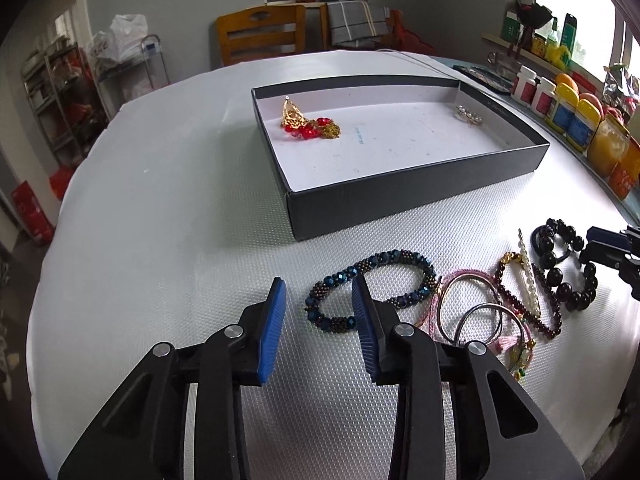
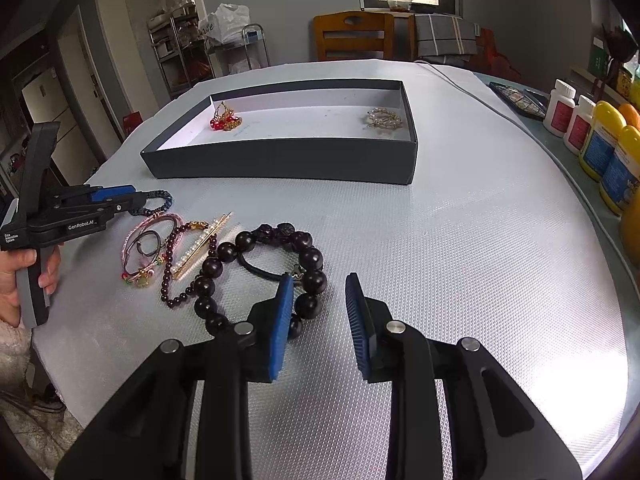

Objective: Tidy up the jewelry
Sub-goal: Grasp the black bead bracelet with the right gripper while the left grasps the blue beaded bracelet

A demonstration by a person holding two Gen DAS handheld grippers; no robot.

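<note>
A dark shallow box (image 1: 420,184) (image 2: 280,164) holds red-and-gold earrings (image 1: 308,124) (image 2: 225,120) and a pearl piece (image 1: 470,114) (image 2: 385,119). On the table lie a blue beaded bracelet (image 1: 404,258) (image 2: 162,197), thin bangles (image 1: 468,308) (image 2: 148,248), a garnet strand (image 1: 548,320) (image 2: 170,280), a pearl hair clip (image 1: 528,276) (image 2: 204,246) and a large black bead bracelet (image 1: 560,264) (image 2: 240,264). My left gripper (image 1: 318,292) (image 2: 132,200) is open, its right finger over the blue bracelet's left part. My right gripper (image 2: 318,284) (image 1: 600,246) is open, its left finger beside the black beads.
Bottles and jars (image 1: 568,112) (image 2: 600,144) line the table's right edge, with a dark flat case (image 2: 518,98) near them. A cable (image 2: 480,100) runs across the far right. A wooden chair (image 1: 260,34) (image 2: 354,36) stands behind the table.
</note>
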